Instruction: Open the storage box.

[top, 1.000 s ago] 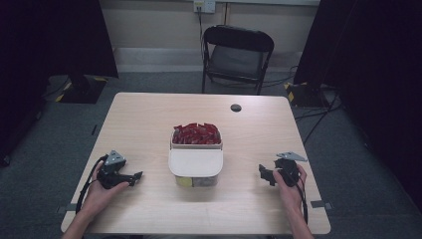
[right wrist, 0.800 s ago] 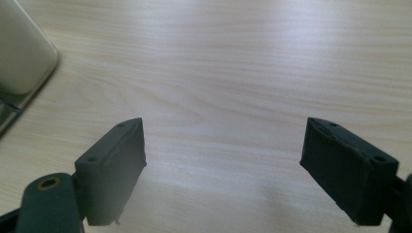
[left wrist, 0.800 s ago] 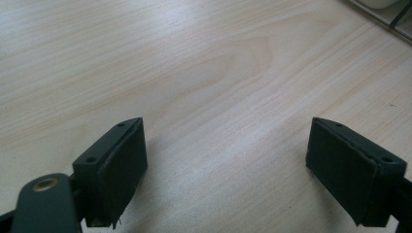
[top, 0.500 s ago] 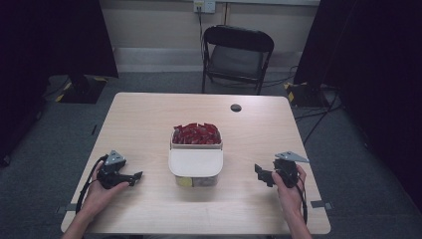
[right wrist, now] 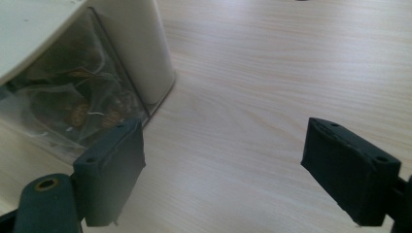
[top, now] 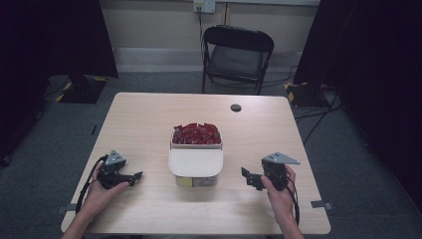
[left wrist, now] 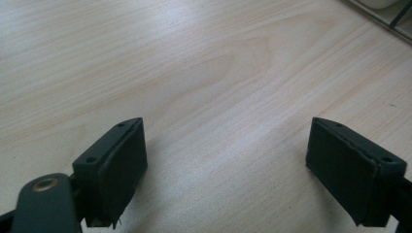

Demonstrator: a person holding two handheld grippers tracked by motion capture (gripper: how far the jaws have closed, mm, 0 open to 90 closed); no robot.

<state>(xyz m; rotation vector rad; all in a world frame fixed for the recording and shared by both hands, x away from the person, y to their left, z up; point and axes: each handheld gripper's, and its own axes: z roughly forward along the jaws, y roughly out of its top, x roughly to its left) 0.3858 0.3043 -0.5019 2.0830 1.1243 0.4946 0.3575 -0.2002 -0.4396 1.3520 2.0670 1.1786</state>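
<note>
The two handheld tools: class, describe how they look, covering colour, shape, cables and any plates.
Both are black. The left tool trails a black cable and carries a small grey plate; the right tool carries a larger grey three-cornered plate and a black cable. Each has two blocky, dark pads with small screw holes. Forearms are bare, no sleeves showing.

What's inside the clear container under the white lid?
Red packets fill the uncovered back half of the container. Under the lid, its clear wall shows dark wrapped items; what they are is unclear.
</note>
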